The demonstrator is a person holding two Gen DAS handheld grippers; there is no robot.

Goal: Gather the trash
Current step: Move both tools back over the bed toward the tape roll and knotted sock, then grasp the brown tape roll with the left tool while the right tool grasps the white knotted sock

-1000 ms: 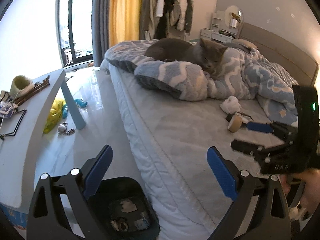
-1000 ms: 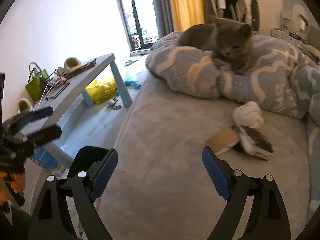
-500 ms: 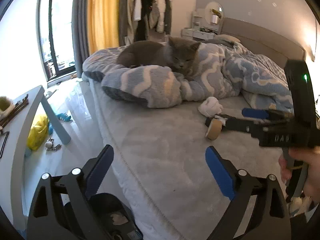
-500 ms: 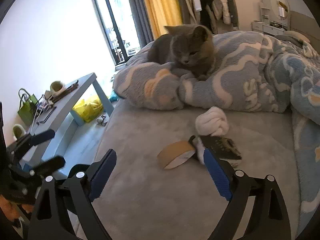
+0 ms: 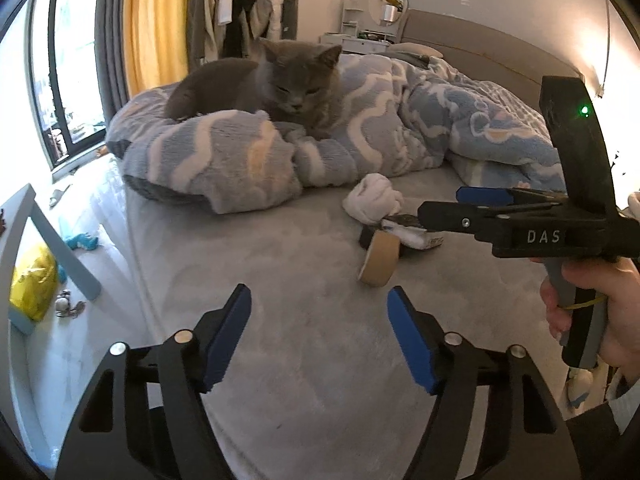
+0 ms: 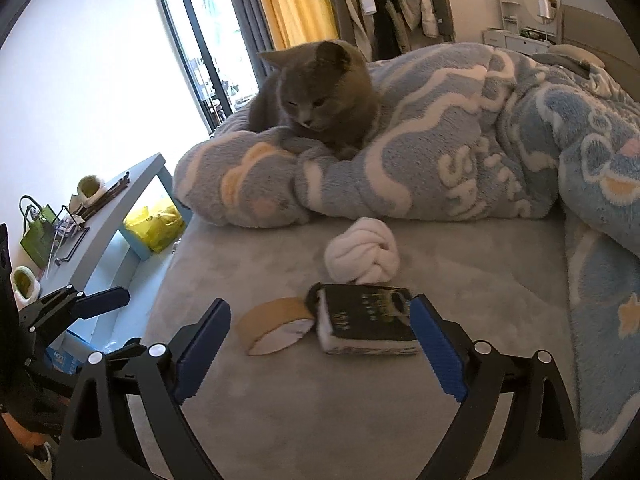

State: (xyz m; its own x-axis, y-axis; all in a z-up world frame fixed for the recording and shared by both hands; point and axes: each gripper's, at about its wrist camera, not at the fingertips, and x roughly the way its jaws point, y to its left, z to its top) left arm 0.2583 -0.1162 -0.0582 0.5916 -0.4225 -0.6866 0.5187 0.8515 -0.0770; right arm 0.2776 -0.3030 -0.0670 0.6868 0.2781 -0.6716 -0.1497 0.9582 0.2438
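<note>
Trash lies on a grey bed (image 6: 280, 420): tape roll (image 6: 276, 326) touching a dark packet (image 6: 366, 326), its label unreadable, white wad (image 6: 362, 256) just behind. Both the right gripper (image 6: 320, 356) and left gripper (image 5: 320, 336) hover with jaws released. A grey cat (image 6: 316, 96) rests on a blue blanket (image 6: 480, 140).

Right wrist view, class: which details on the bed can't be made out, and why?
- Gold print on the dark flat packet: too small and blurred to read.
- That packet's right end: hidden behind the right claw's blue pad.
- Knotted white cloth bundle: sock or rag, unclear.
</note>
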